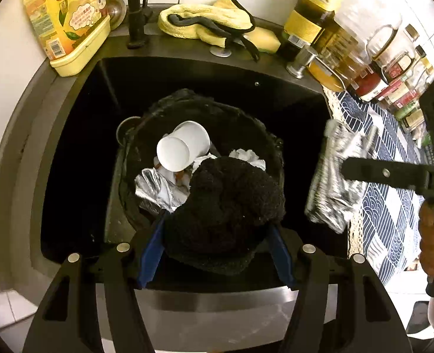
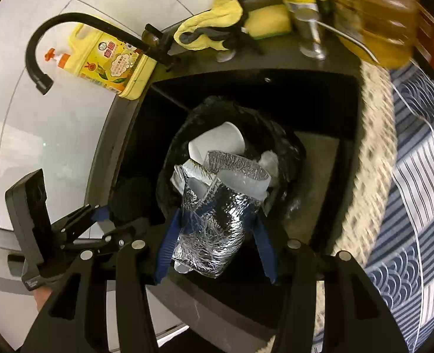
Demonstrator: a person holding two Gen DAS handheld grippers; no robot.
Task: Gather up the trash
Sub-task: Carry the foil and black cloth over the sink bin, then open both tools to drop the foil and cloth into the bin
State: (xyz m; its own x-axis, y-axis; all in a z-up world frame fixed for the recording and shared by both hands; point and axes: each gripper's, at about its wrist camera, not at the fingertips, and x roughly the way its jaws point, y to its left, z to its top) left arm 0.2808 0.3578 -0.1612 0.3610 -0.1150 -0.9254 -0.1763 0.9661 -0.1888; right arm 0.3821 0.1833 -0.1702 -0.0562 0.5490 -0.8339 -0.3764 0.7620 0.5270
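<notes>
A black bin bag [image 1: 246,123] sits open in the black sink [image 1: 78,161]. In it lie a white paper cup [image 1: 184,147], crumpled foil [image 1: 155,188] and white tissue [image 1: 246,157]. My left gripper [image 1: 217,226] is shut on a black fuzzy lump [image 1: 225,203] just over the bag's near rim. To its right, my right gripper [image 1: 352,173] holds a crumpled silver foil bag [image 1: 331,182] beside the sink edge. In the right wrist view the right gripper [image 2: 217,220] is shut on that foil bag [image 2: 214,223] above the bin bag [image 2: 284,144], and the left gripper [image 2: 105,214] shows at lower left.
A yellow dish-soap bottle [image 1: 63,20] and black tap [image 1: 136,8] stand behind the sink. A yellow cloth [image 1: 205,20] and sponge [image 1: 264,39] lie on the back ledge. Oil bottles [image 1: 314,11] and jars [image 1: 393,58] crowd the right, on a blue patterned cloth [image 1: 384,206].
</notes>
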